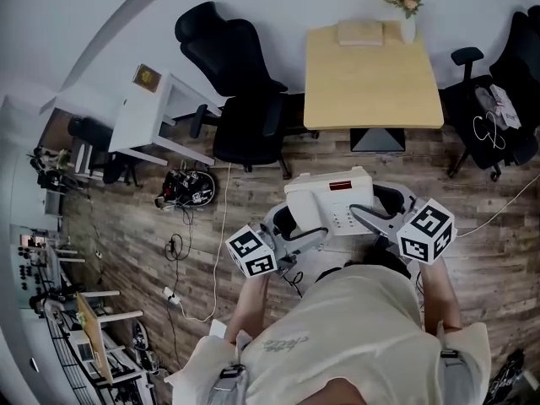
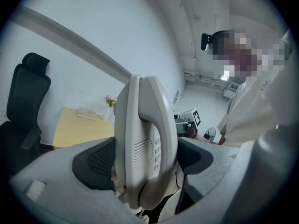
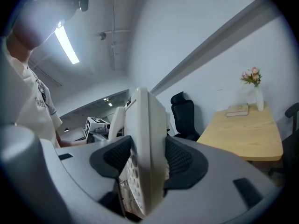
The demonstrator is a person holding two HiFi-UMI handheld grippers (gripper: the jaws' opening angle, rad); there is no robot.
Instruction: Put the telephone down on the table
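Grey left tongs [image 1: 291, 226]: clamped on the handset side of the telephone [image 1: 331, 199], pads pressed to both its faces.
Telephone: mid-frame, held in the air between both tongs, over the wood floor [image 1: 126, 226].
Right tongs [image 1: 375, 216]: closed on the opposite, keypad edge.
Worktop [image 1: 371, 83]: pale wood, upper right of centre, well apart from the telephone; book [image 1: 360, 32] and vase [image 1: 407, 25] at its far edge.
Progress: telephone is gripped and lifted; the carry to the worktop and the set-down remain.

telephone [image 1: 331, 199] white | table [image 1: 371, 83] pale wood | chair [image 1: 240, 99] black | floor [image 1: 126, 226] brown planks
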